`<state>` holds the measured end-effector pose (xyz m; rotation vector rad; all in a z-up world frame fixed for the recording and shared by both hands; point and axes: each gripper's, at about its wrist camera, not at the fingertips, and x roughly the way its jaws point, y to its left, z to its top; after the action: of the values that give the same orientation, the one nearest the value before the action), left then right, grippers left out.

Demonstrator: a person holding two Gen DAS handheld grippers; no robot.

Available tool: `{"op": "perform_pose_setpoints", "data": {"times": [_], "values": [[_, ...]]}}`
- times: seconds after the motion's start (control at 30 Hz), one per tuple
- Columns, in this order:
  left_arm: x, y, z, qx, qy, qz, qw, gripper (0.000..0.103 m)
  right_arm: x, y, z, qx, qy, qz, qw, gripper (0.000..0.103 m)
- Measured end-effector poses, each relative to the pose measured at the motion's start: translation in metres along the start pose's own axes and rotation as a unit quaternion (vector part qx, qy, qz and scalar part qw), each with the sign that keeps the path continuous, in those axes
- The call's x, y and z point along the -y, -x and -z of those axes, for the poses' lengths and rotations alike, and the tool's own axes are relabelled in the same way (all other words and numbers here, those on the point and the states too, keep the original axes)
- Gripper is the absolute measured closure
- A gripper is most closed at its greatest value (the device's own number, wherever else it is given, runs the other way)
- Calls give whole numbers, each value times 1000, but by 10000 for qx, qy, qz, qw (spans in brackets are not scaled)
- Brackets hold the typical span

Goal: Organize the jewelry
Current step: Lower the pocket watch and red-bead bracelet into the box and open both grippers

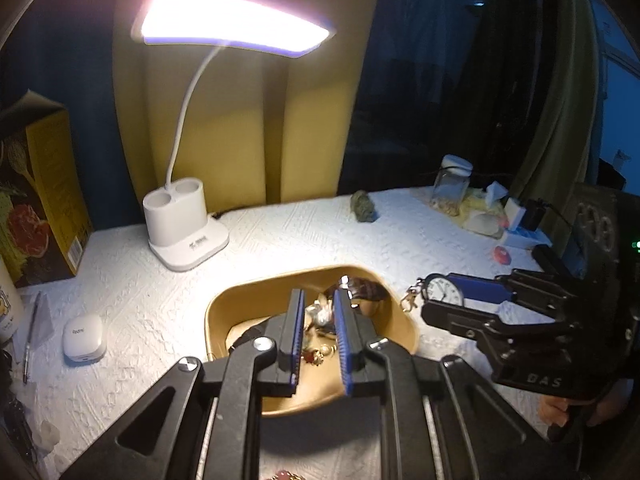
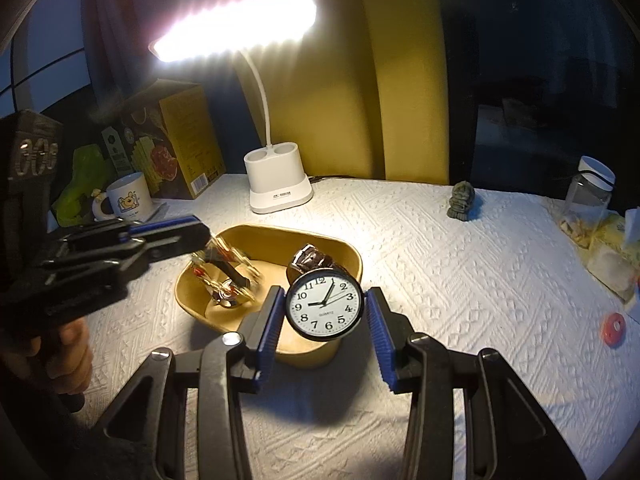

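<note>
A tan tray (image 1: 404, 322) (image 2: 192, 304) on the white cloth holds gold jewelry and a brown-strap wristwatch (image 2: 314, 260) (image 1: 366, 290). My right gripper (image 2: 323, 306) is shut on a round pocket watch (image 2: 325, 307) with a white dial, held above the tray's near right edge; it also shows in the left wrist view (image 1: 442, 292), with its chain clasp (image 1: 408, 300) hanging. My left gripper (image 1: 318, 312) is over the tray, shut on a bunch of gold jewelry (image 1: 320, 314) that dangles from it (image 2: 218, 256).
A lit white desk lamp (image 1: 184, 232) (image 2: 278, 188) stands behind the tray. A yellow box (image 1: 44, 196), a mug (image 2: 128, 198) and an earbud case (image 1: 84, 338) are left. A small figurine (image 2: 462, 200), a glass jar (image 2: 588, 192) and a red ring-shaped item (image 2: 614, 328) are right.
</note>
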<state>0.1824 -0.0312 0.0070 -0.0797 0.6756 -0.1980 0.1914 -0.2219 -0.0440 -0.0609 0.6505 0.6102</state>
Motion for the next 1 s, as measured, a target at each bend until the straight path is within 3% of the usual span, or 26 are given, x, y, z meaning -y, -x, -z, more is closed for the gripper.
{"op": "perform_pose_setpoints", "data": {"times": [0.07,0.13,0.2,0.53,0.63,1.0], "values": [[-6,-3,0,4,85,-34,10000,75,-1,-7,-1,-60,22,-30,10000,64],[-11,-1,0,99,135,-108,9998,54,-4,-12,-1,-95,37,-53,9999,64],[-17,4,0,234,190,-188,9994,49,-7,-19,-2,-159,50,-75,9998,64],[-48,21,8,346,430,-413,9976,47,-27,-45,-3,-468,130,-114,9988,63],[-56,26,13,338,484,-488,9971,47,-34,-48,-1,-499,188,-37,9986,51],[-77,49,40,316,687,-680,9948,47,-55,-33,6,-441,322,-6,9985,51]]}}
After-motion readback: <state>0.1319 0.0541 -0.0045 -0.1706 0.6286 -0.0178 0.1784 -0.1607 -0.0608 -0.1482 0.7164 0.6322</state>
